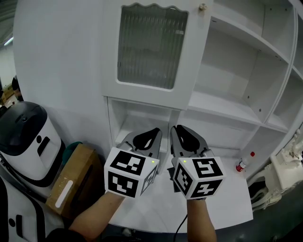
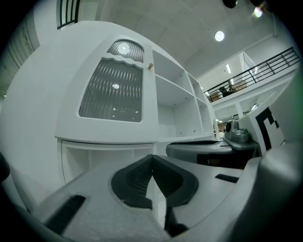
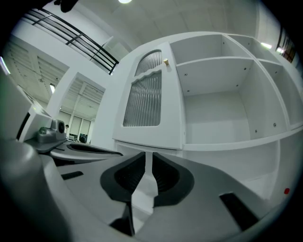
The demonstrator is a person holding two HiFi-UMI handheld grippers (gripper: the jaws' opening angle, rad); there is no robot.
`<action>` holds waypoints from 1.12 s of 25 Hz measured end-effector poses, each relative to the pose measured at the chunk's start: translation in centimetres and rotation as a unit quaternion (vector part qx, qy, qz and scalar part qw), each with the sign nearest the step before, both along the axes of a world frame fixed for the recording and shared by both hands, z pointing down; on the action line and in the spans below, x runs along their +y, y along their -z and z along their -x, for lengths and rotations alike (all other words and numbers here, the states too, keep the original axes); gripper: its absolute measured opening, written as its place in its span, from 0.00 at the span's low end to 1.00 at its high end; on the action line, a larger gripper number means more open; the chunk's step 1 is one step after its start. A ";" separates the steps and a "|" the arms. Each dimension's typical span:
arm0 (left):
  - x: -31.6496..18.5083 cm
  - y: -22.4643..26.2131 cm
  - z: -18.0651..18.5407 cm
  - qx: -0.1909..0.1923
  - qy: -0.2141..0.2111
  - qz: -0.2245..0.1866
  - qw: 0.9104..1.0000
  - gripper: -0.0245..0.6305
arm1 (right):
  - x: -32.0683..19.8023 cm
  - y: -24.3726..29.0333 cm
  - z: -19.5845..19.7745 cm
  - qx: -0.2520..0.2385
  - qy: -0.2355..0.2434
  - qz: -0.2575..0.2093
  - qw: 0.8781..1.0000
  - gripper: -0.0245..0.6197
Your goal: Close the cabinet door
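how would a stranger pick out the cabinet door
Start at the big white cabinet with open shelves. At its upper left hangs the door, swung open. It alone has a ribbed glass pane and a small knob at its top corner.

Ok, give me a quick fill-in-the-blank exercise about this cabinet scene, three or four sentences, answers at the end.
1. The cabinet door with the ribbed pane stands ____.
2. The small bottle on the table has a ____ cap.
3. Between the jaws of the right gripper there is ____.
4. The knob sits near the door's ____, not its bottom.
Missing words: open; red; nothing; top.
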State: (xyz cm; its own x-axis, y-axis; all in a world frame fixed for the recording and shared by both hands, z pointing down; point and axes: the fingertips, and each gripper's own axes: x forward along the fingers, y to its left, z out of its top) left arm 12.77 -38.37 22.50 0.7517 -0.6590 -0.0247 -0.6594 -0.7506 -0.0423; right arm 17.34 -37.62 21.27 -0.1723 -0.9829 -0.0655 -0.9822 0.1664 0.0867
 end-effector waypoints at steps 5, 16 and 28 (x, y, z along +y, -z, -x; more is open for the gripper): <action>1.5 -0.2 0.6 0.000 0.012 0.001 1.000 0.06 | 1.4 -0.6 1.2 0.004 0.022 0.005 1.000 0.11; 4.5 -0.6 1.6 0.003 0.036 0.003 0.999 0.06 | 4.2 -1.5 2.9 0.013 0.057 0.014 0.998 0.08; 6.3 -0.5 1.5 0.000 0.046 0.000 0.999 0.06 | 6.0 -1.5 3.0 0.013 0.069 0.013 0.997 0.08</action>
State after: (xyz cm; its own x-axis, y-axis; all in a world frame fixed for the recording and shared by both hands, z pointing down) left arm 11.28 -32.04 23.02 0.6886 -0.7248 -0.0246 -0.7251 -0.6874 -0.0416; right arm 14.39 -31.61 22.72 -0.3066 -0.9512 -0.0340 -0.9475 0.3016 0.1065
